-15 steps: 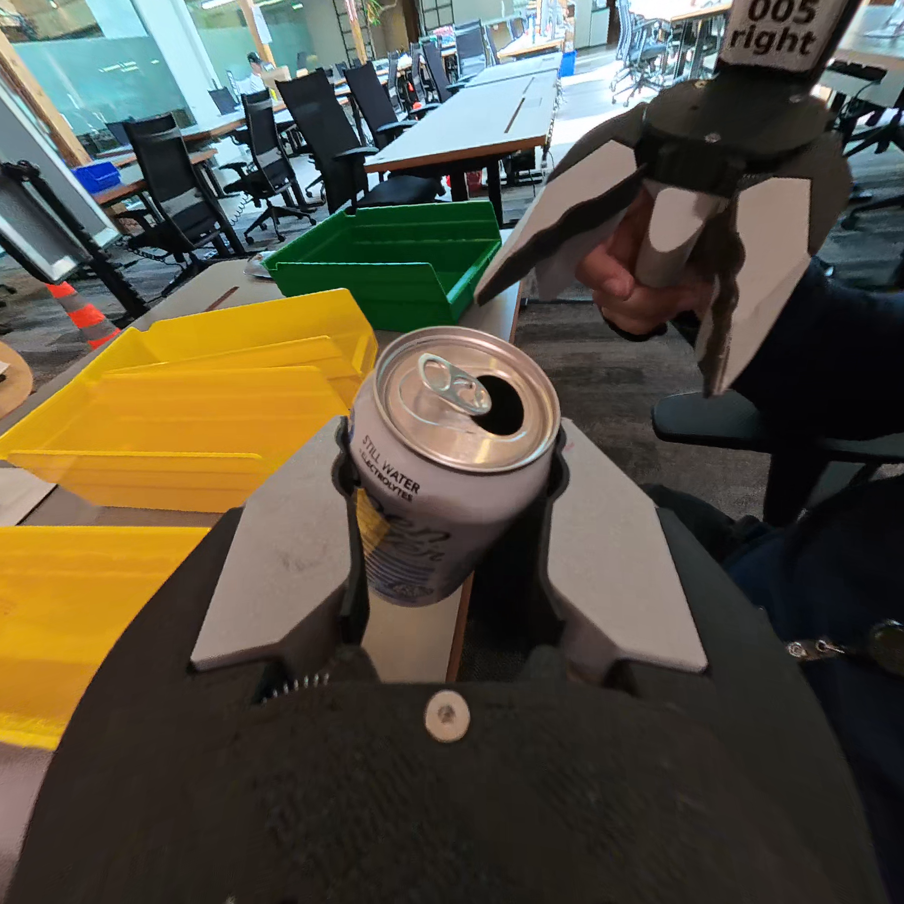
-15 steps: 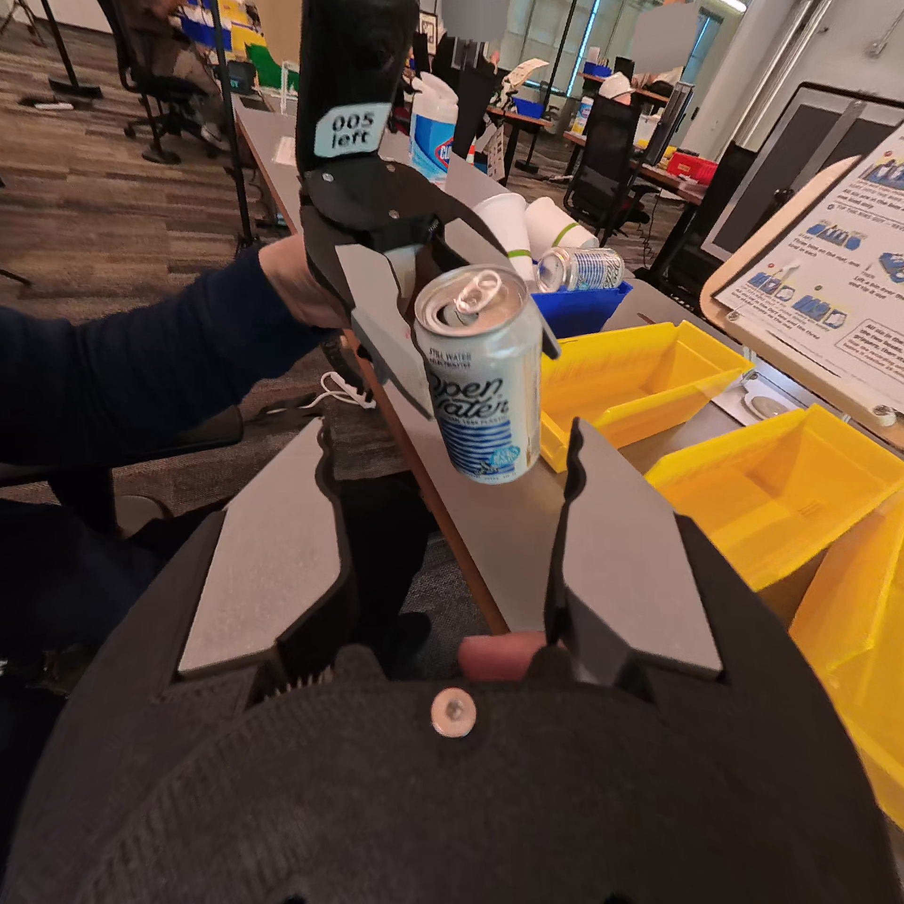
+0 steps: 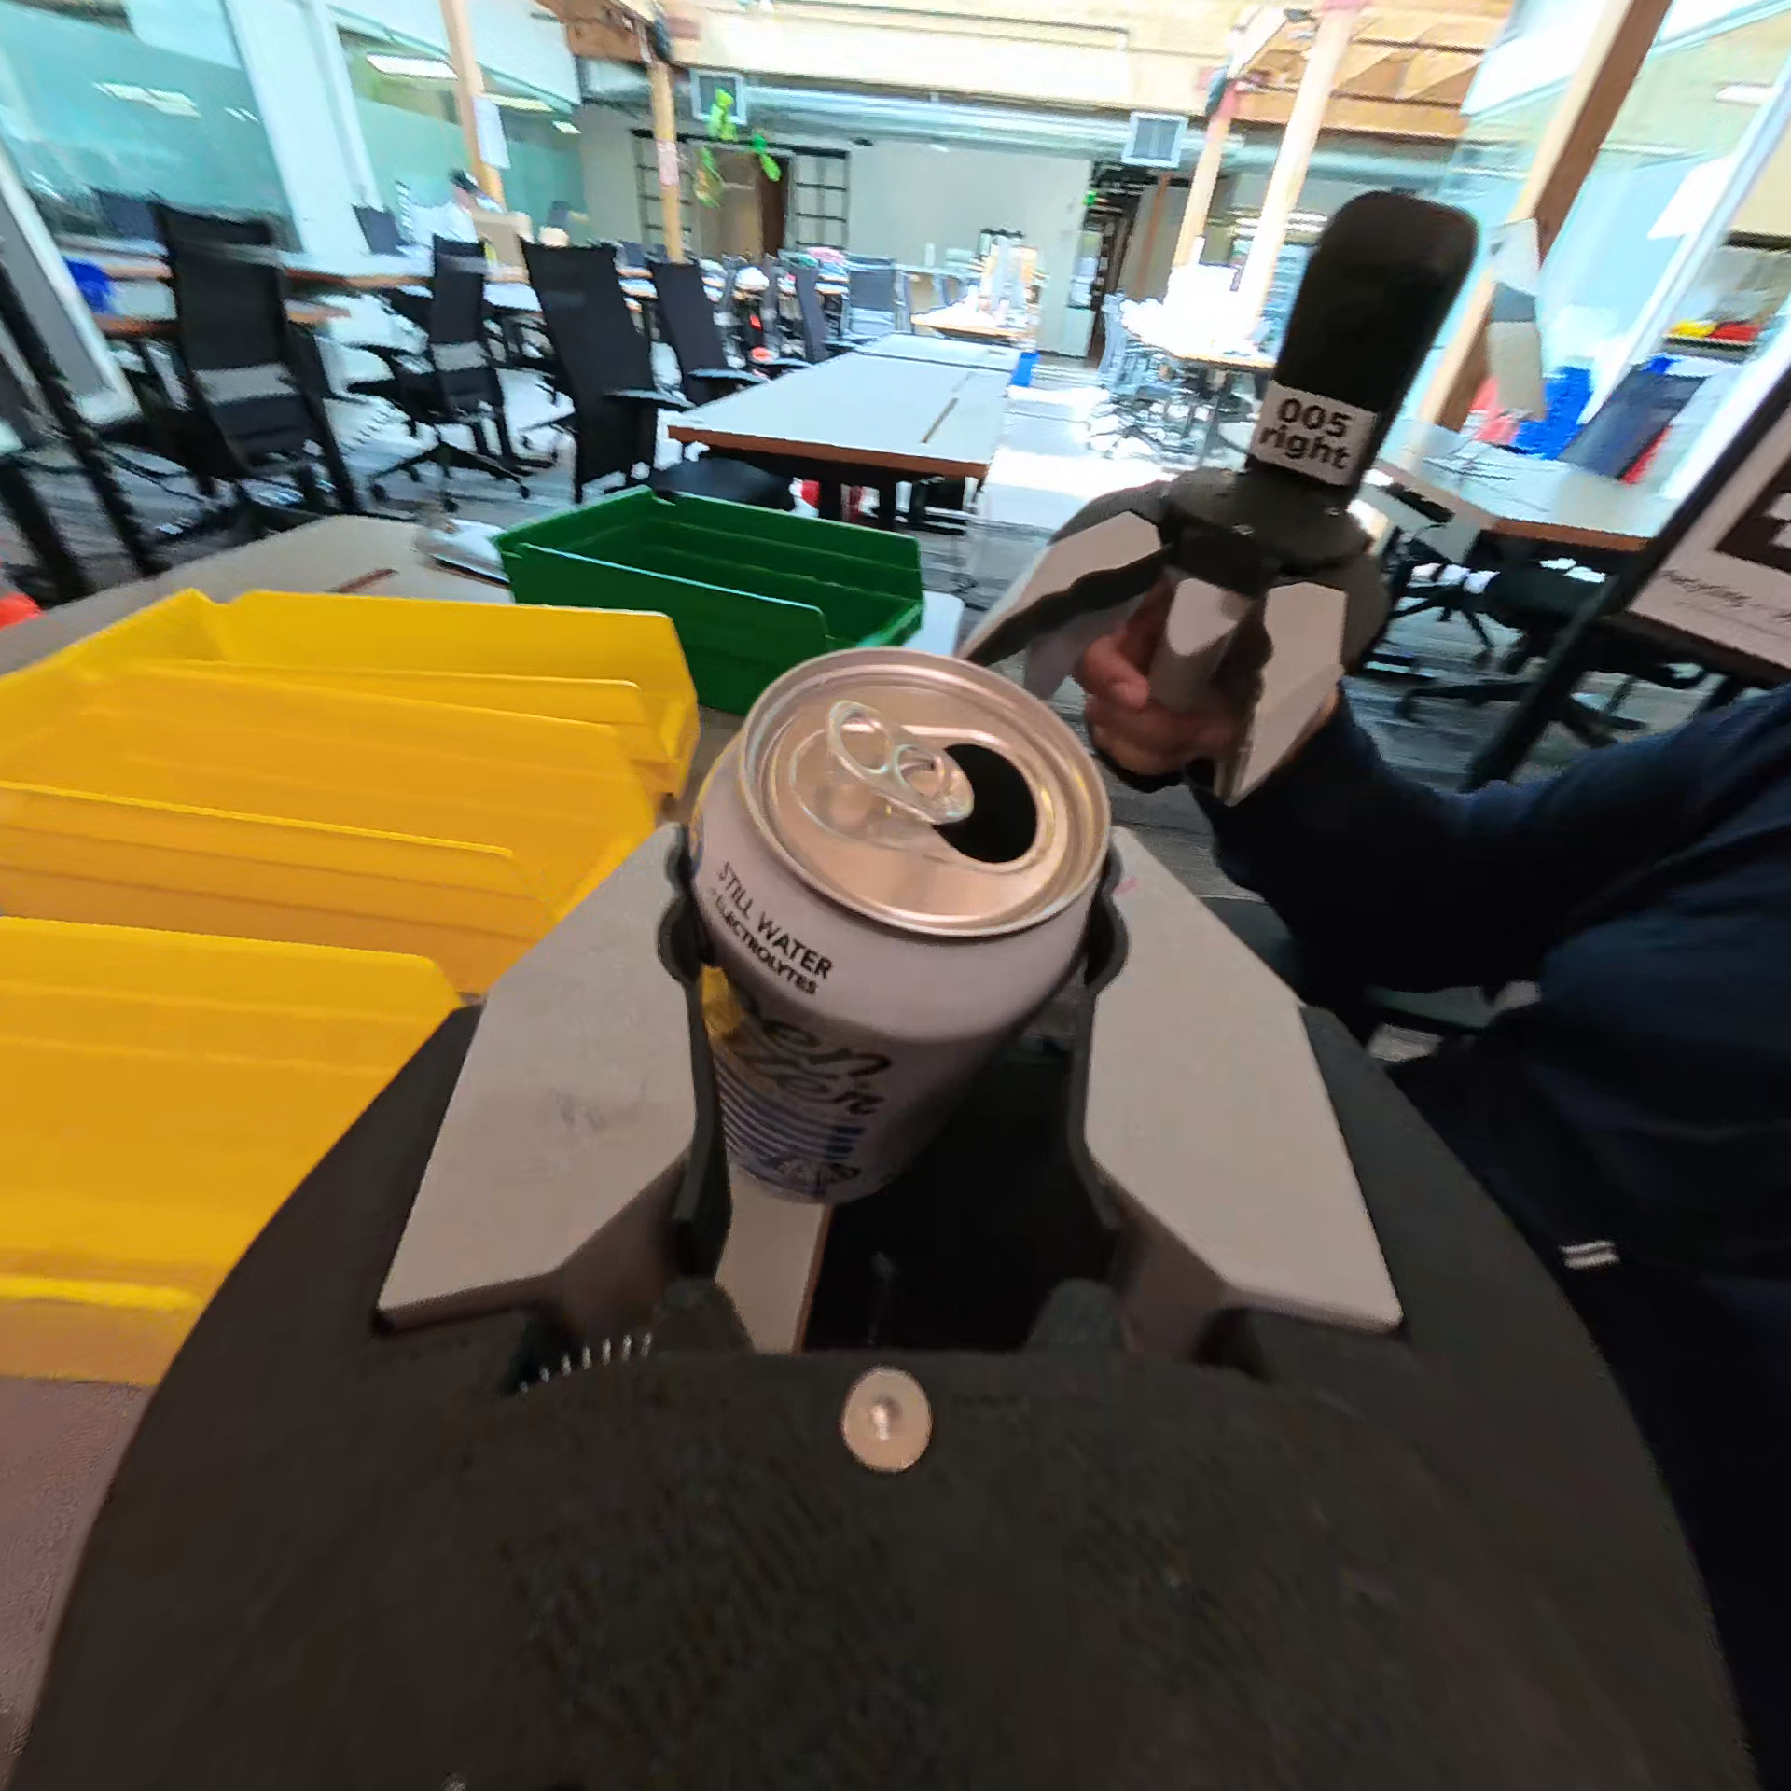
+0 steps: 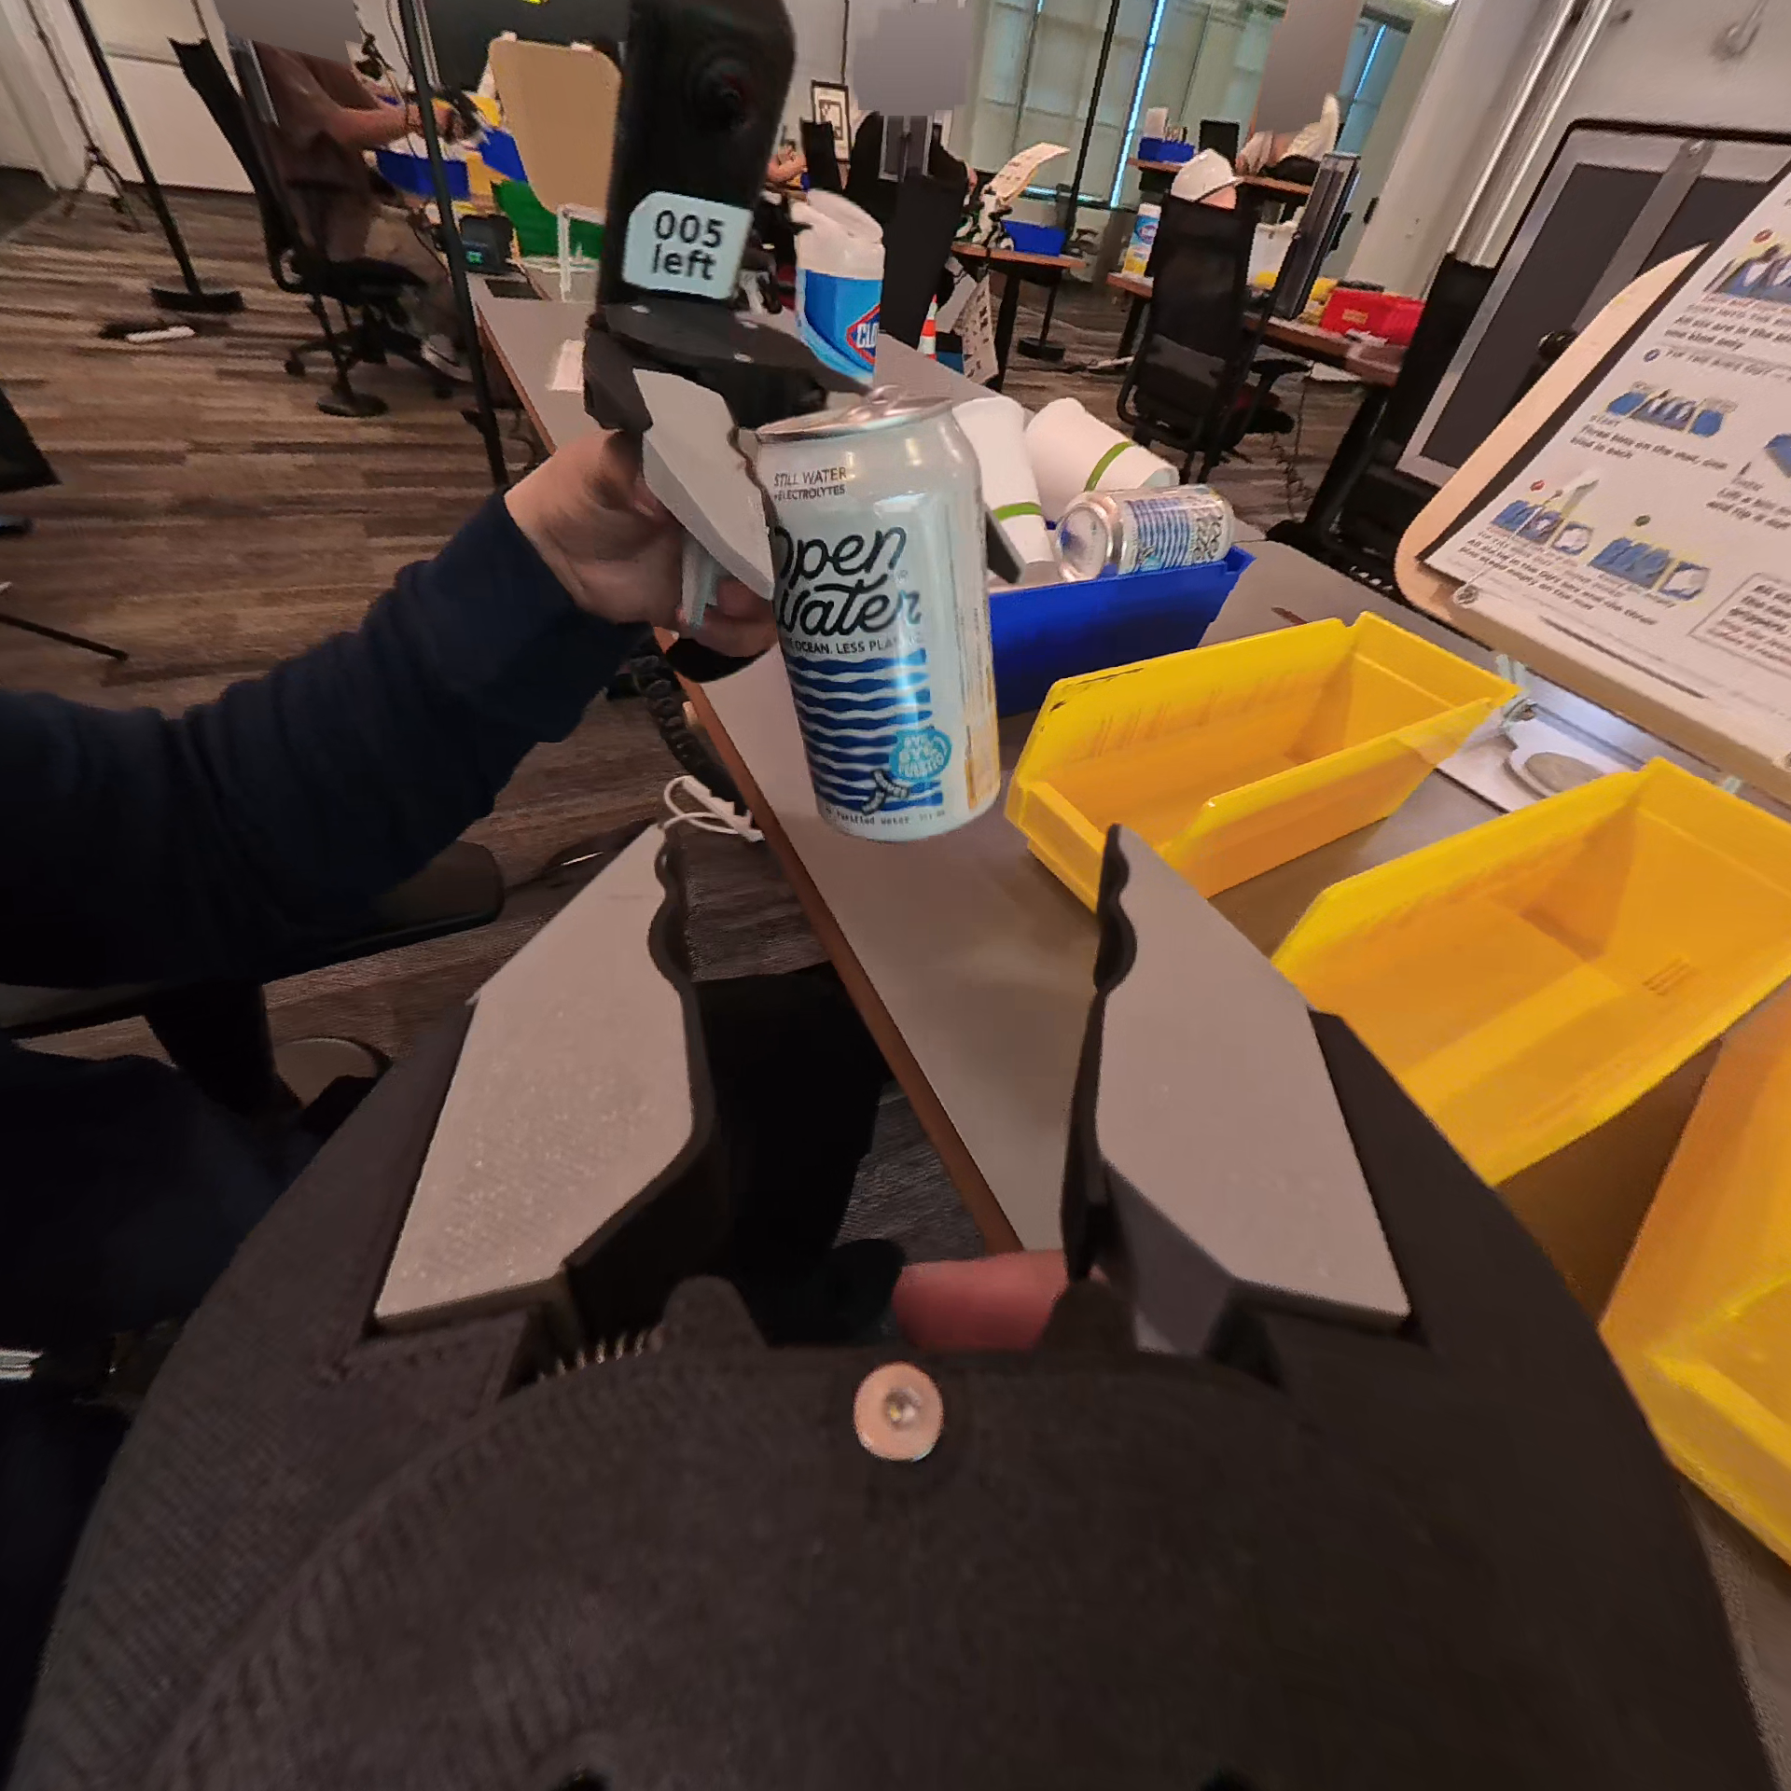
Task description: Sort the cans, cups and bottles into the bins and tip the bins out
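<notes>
You had the left gripper [image 3: 896, 969] clamped on the can [image 3: 877, 930], gripping its upper side wall just under the rim, with the can upright in the air over the table edge [image 4: 930, 979]. Near the can stood the yellow bins [image 4: 1250, 737]; behind it, the blue bin [image 4: 1095, 620]. Opened, it was probably empty: light, thin-walled, smooth, easily dented. Mid-wall grip was advisable. Your right gripper [image 4: 887, 930] faced the can, jaws spread wide, holding nothing.
</notes>
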A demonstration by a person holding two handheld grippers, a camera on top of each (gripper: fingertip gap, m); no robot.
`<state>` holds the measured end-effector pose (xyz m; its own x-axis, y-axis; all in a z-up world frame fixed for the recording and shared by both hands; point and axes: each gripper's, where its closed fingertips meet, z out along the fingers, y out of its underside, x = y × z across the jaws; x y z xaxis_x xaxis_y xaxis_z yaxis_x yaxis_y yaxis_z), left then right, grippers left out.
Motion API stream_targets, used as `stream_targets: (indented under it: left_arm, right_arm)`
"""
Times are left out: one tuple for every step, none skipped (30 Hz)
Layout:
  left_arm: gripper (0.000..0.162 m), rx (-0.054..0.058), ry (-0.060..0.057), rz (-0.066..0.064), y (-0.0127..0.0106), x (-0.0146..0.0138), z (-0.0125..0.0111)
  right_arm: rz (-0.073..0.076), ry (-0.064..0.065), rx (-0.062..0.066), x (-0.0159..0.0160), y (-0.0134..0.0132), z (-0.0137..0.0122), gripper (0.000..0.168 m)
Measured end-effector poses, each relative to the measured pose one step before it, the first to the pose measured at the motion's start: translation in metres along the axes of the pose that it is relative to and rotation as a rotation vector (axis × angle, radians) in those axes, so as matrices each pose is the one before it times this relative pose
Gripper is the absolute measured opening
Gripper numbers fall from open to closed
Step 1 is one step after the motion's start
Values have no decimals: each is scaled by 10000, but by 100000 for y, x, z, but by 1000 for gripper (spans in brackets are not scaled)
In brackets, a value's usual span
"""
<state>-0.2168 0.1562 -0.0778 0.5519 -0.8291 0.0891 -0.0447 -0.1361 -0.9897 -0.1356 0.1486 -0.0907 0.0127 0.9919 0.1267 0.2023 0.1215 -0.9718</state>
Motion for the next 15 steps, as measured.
stream_targets:
  left_arm:
    - [80, -94, 289, -197, 259, 272, 412]
    - [80, -61, 299, -208, 187, 280, 390]
    - [80, -71, 319, -239, 163, 323, 356]
    - [80, -78, 284, -279, 132, 259, 300]
    - [80, -7, 248, -238, 33, 210, 245]
    - [80, 87, 178, -168, -96, 159, 190]
    - [80, 158, 118, -91, -184, 112, 150]
    - [80, 144, 89, -74, -177, 92, 157]
    - [80, 54, 65, -84, -49, 63, 193]
    - [80, -55, 38, -54, 108, 46, 218]
    - [80, -66, -16, -12, 149, 8, 256]
    - [81, -80, -20, -7, 168, 23, 302]
    - [81, -103, 4, -19, 206, 78, 346]
    - [81, -61, -12, -40, 115, 49, 386]
    - [81, -9, -20, -63, 43, 30, 422]
  right_arm:
    - [88, -109, -70, -141, 231, 244, 84]
    - [42, -33, -96, -38, 261, 225, 85]
    - [9, 32, -87, 50, 227, 208, 85]
    - [9, 5, -51, -16, 161, 190, 85]
    - [37, -44, -29, -86, 139, 218, 85]
    - [72, -38, -26, -90, 130, 241, 85]
    - [84, -25, -37, -72, 163, 289, 86]
    - [79, -3, -54, -46, 187, 309, 89]
    - [64, 39, -72, 3, 206, 306, 91]
    - [38, 80, -83, 59, 213, 276, 92]
    - [27, 103, -50, 91, 141, 231, 93]
    - [41, 96, 16, 64, 30, 190, 94]
    - [65, 62, 76, 13, -66, 166, 94]
    - [92, 13, 113, -84, -116, 181, 94]
    - [86, -40, 79, -178, -58, 199, 93]
